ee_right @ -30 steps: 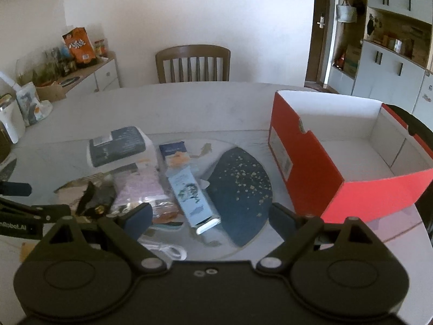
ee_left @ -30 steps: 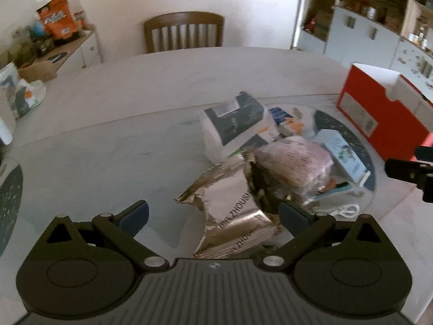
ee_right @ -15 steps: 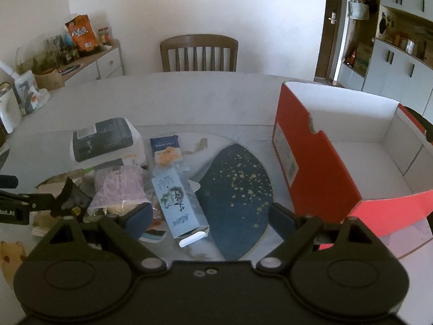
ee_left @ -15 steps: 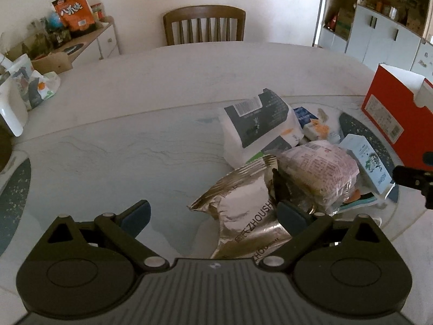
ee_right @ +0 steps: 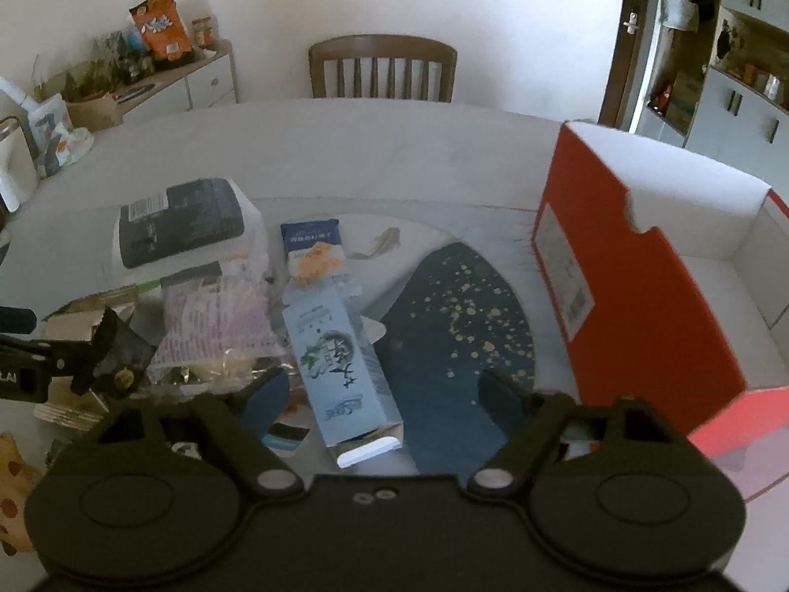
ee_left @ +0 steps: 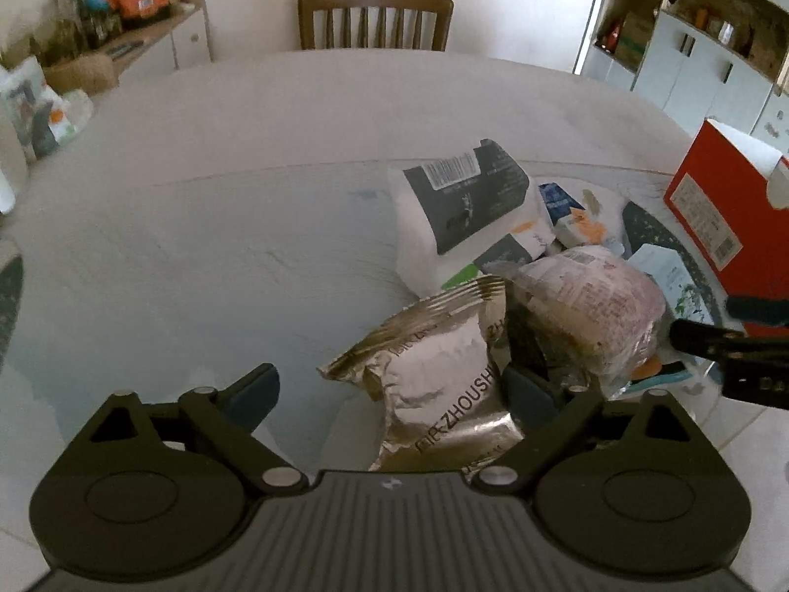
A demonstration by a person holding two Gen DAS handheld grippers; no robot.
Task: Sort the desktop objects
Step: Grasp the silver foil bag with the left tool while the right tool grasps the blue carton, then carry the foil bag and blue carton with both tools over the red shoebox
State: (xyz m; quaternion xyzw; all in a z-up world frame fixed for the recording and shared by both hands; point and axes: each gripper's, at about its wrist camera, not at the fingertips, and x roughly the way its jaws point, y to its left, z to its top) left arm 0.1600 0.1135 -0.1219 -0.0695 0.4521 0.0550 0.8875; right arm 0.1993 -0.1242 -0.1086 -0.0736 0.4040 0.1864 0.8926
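Observation:
A pile of packages lies on the round table. A crumpled silver foil bag (ee_left: 444, 375) lies between the open fingers of my left gripper (ee_left: 389, 389), close to the right finger. Behind it are a pink-wrapped packet (ee_left: 587, 306) and a white pack with a dark label (ee_left: 458, 207). My right gripper (ee_right: 382, 389) is open, and a light blue carton (ee_right: 340, 360) lies between its fingers. A small blue-and-orange packet (ee_right: 313, 246) lies beyond the carton. The red open box (ee_right: 641, 266) stands at the right.
A dark speckled mat (ee_right: 458, 325) lies beside the red box. A wooden chair (ee_left: 375, 17) stands at the table's far side. A sideboard with snacks (ee_left: 128, 15) is at the back left, cabinets (ee_left: 700, 54) at the back right. A spotted toy (ee_right: 12, 498) sits at the left edge.
Both grippers have come closer to the pile and tilted down. The blue carton now lies between the right fingers. The foil bag sits further in between the left fingers. Both stay open.

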